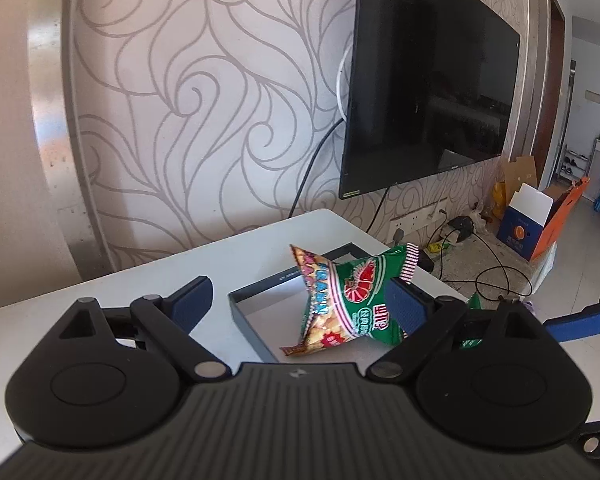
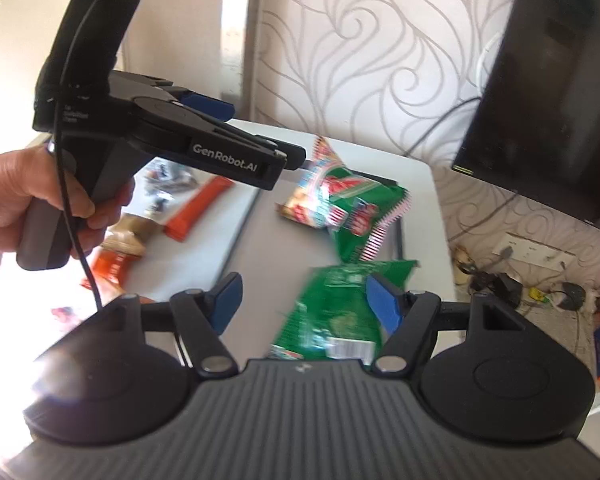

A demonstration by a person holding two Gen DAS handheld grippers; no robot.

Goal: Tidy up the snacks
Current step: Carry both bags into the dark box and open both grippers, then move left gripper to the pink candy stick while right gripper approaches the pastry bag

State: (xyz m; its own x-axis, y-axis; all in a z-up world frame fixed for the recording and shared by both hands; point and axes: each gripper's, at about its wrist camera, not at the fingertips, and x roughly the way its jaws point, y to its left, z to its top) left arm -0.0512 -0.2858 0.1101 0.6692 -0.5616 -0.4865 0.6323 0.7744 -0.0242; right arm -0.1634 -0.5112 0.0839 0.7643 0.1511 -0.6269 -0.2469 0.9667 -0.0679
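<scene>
Your left tool (image 1: 302, 300) stands wide, its blue pads well apart, with nothing pressed between them. Through that gap, in the centre of the left wrist view, a crinkled green and red snack packet with a shrimp picture (image 1: 340, 300) props up inside a shallow dark-rimmed tray (image 1: 240, 312) on the white surface (image 1: 100, 320); the right pad (image 1: 404, 304) overlaps the packet's edge in the picture, but you cannot tell whether it touches.

Your right tool (image 2: 306, 300) is also spread wide and grips nothing. A blurred green foil packet (image 2: 336, 312) lies between its pads at lower centre of the right wrist view, close to the right pad (image 2: 384, 304); contact is unclear. Farther up, the shrimp packet leans against another green packet (image 2: 364, 216). At upper left your hand (image 2: 32, 200) grips the left tool's handle, and below it orange wrapped bars (image 2: 196, 208) lie on the surface.
</scene>
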